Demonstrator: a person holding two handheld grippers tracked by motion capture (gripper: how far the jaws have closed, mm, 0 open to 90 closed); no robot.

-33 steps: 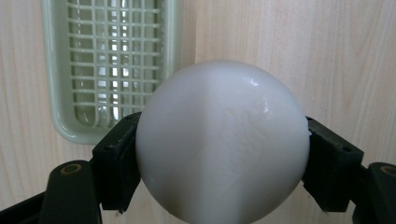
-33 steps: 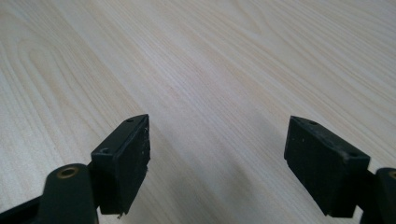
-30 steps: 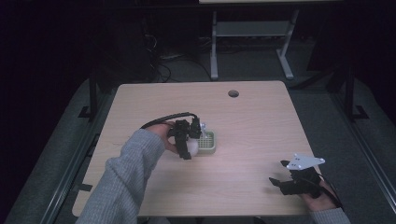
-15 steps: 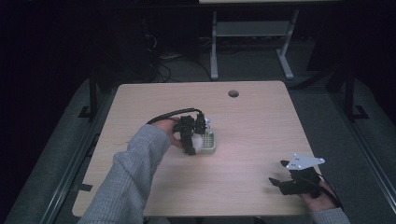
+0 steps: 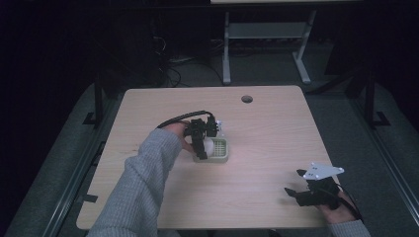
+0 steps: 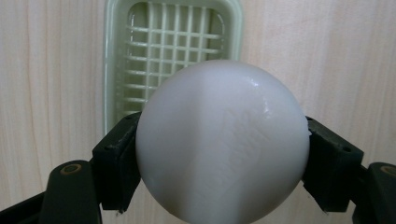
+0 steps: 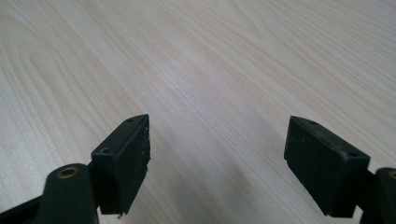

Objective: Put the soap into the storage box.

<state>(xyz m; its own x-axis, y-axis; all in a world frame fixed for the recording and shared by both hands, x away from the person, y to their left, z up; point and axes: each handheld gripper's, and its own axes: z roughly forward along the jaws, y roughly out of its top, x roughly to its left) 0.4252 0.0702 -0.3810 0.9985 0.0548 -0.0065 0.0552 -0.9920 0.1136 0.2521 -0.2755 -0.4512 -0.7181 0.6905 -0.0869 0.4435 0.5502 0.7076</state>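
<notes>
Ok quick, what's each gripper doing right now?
Left gripper: shut on the white ball, above the green tray.
Right gripper: open, holding nothing, over the table.

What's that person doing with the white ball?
A person sits at a wooden table with a grabbing tool in each hand. The left tool is squeezing a smooth white ball between its two black jaws and holds it just above a small pale green tray with a grid bottom, near the middle of the table. It looks as if the ball may be headed into that tray. The right tool sits open and holds nothing, near the table's front right corner.
</notes>
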